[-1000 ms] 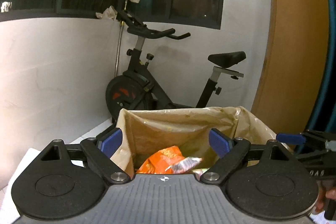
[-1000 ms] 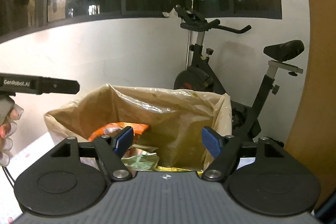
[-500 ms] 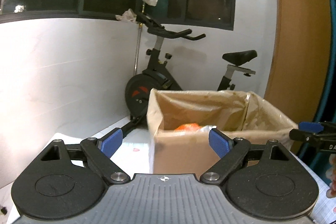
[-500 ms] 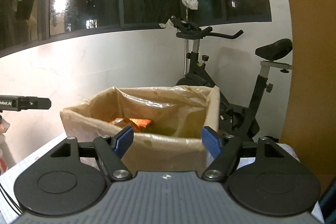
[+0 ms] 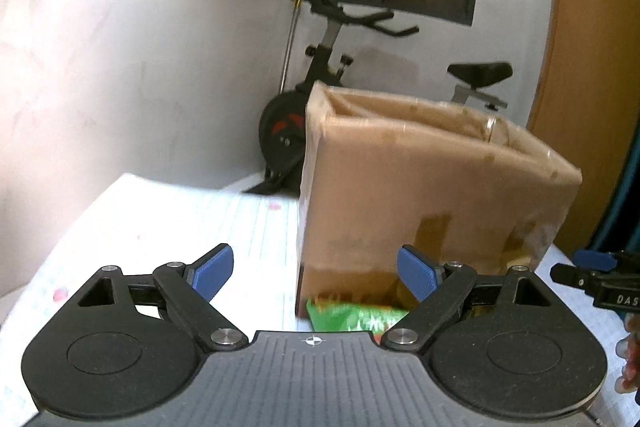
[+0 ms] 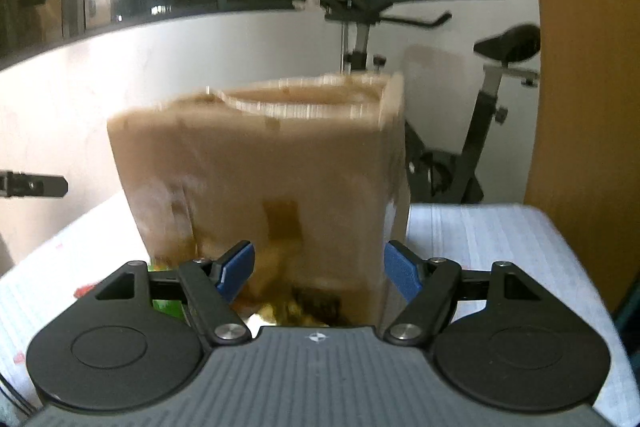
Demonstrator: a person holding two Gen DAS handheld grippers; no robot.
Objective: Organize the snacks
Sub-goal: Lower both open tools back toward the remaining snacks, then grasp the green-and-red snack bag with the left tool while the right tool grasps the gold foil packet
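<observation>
Box: the brown cardboard box (image 5: 432, 187) stands in the middle of the frame on the white table (image 5: 200, 227).
Snack: a green snack bag (image 5: 352, 317) lies low in the middle, at the box's foot.
Feel: probably light, crinkly, slippery; pinch an edge.
Left gripper (image 5: 312, 271): wide open, empty.
Right gripper (image 6: 318, 269): open, empty.

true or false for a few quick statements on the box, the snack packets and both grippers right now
1. Both grippers are open and empty. True: neither the left gripper nor the right gripper holds anything.
2. The cardboard box lies on its side. False: it stands upright, open top up.
3. A green snack packet lies at the foot of the box. True.
4. An exercise bike stands behind the box. True.
5. The table cover is plain black. False: it is white with fine lines.
</observation>
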